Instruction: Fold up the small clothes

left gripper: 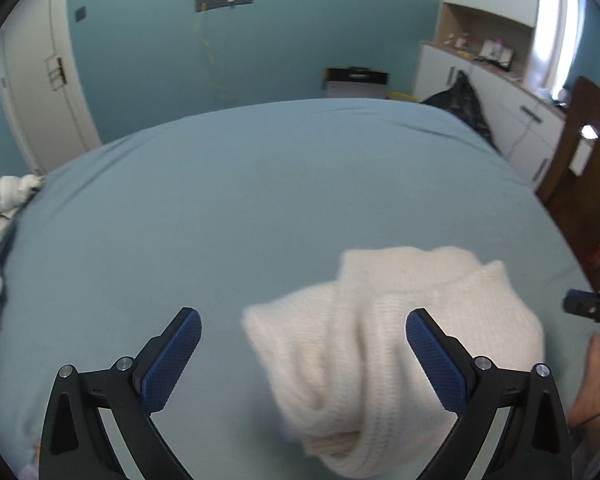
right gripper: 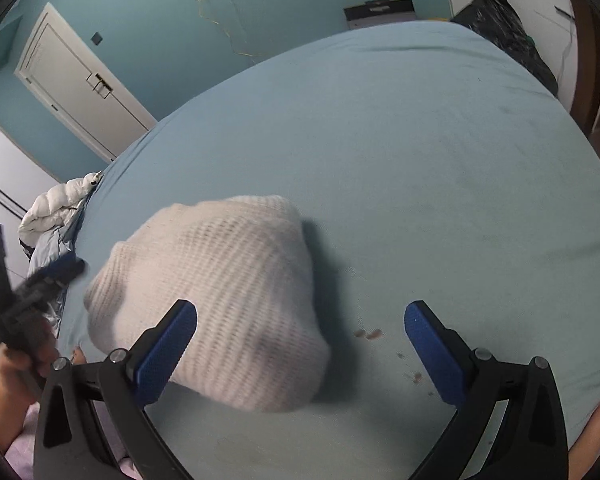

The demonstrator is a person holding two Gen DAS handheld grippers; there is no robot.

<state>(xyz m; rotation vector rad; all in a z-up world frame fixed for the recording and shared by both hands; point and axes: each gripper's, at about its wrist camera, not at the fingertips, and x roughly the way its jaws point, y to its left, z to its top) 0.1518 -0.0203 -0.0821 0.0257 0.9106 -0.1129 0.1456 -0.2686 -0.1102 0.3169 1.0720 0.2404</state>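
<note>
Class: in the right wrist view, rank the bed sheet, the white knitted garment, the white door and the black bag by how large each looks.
1. Bed sheet
2. White knitted garment, though nearness to the camera enlarges it
3. White door
4. Black bag, close to the door in apparent size; that order is unsure

Soft daylight, window [left gripper: 552, 28] glare, blurred sweater [left gripper: 380, 344]

This is a bedroom in a home. A large bed [left gripper: 260, 184] with a pale blue sheet fills most of both views. Beyond the bed stands a teal wall [left gripper: 260, 40], and left of the bed there is a white door [right gripper: 80, 84]. Right of the bed are white cabinets [left gripper: 512, 116] with a shelf of small things. A white duvet [right gripper: 56, 208] lies at the bed's left edge.
</note>
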